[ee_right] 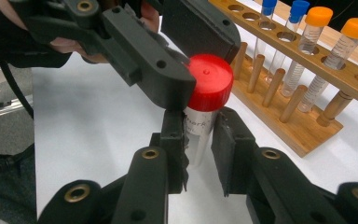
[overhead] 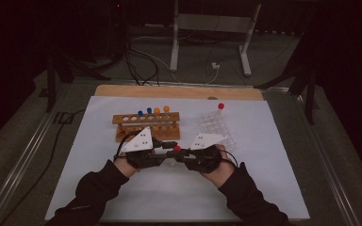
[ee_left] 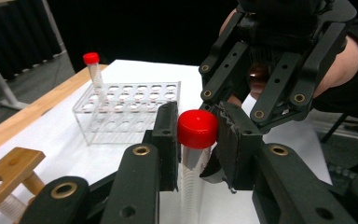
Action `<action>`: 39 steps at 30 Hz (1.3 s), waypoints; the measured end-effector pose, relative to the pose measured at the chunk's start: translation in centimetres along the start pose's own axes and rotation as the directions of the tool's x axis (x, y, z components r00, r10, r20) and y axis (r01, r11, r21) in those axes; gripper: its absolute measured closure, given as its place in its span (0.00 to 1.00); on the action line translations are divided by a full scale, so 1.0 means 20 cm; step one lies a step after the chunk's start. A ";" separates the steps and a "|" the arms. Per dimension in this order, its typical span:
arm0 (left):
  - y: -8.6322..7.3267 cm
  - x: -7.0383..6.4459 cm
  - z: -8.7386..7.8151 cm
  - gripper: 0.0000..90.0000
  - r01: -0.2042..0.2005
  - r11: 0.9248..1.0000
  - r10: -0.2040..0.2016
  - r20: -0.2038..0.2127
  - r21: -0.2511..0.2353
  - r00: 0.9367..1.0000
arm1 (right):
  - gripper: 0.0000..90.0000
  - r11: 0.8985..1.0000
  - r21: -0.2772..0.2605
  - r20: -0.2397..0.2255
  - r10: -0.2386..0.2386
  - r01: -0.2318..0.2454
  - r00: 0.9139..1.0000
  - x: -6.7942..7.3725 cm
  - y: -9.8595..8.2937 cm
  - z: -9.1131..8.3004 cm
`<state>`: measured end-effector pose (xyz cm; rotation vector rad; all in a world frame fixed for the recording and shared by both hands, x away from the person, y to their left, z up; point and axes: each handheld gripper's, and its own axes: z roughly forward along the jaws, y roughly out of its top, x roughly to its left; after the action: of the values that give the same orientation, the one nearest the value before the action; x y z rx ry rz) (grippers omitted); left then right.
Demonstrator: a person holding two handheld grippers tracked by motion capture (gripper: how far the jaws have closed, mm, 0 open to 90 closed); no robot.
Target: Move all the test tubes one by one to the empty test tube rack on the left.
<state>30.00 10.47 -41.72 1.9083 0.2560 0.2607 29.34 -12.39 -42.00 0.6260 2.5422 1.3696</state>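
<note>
Item: red-capped tube (ee_right: 204, 100), clear plastic, upright, held above the white sheet (overhead: 99, 188) toward its near edge, between the two grippers.

Right gripper (ee_right: 199, 140): jaws narrow, one pad on each side of the tube's body just under the cap; the left pad touches the wall, the right pad is at or just off it (contact on that side cannot be told).

Left gripper (ee_left: 196, 135): jaws narrow, closed on the red cap from either side, as its own view shows; in the right gripper view its black jaws come in from the upper left and cover the cap's far side.

Hidden or unclear: the tube's lower end is cut off by the jaws in both gripper views; in the high view the tube is no more than a red dot (overhead: 176, 148) between the hands. Printing on the tube wall is unreadable.

Nearby: wooden rack (overhead: 146, 123) toward the far edge, with two blue-capped and two orange-capped tubes; clear plastic rack (overhead: 214, 127) to its right, holding another red-capped tube (overhead: 220, 107) at its far corner.
</note>
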 end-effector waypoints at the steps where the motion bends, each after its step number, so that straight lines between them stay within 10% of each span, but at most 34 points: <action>1: 0.00 0.00 0.00 0.79 0.006 1.000 -0.006 -0.005 0.000 1.000 | 0.83 1.000 0.009 0.004 -0.006 0.006 1.000 0.00 0.00 0.00; 12: 0.02 0.01 0.01 0.80 0.001 1.000 -0.001 -0.023 0.016 1.000 | 0.81 1.000 0.005 0.019 -0.003 0.003 1.000 0.00 0.01 0.01; 19: 0.09 0.13 -0.13 0.80 0.039 0.999 -0.042 -0.132 -0.026 0.990 | 0.37 0.994 -0.096 0.057 0.056 -0.051 0.997 -0.03 0.00 -0.07; 25: 0.15 0.26 -0.29 0.80 0.035 0.998 -0.045 -0.265 -0.043 0.963 | 0.21 0.980 -0.185 0.097 0.095 -0.076 0.991 -0.07 -0.01 -0.15; 35: 0.14 0.46 -0.48 0.80 0.082 0.994 -0.105 -0.449 -0.072 0.887 | 0.01 0.977 -0.196 0.106 0.106 -0.084 0.989 -0.09 -0.03 -0.19; 39: 0.08 0.53 -0.49 0.80 0.111 0.989 -0.143 -0.477 -0.095 0.867 | 0.01 0.975 -0.207 0.114 0.102 -0.077 0.988 -0.09 -0.03 -0.20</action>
<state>37.26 21.81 -36.21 1.7281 0.6990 0.6515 29.36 -16.52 -40.39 0.7683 2.2677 1.5425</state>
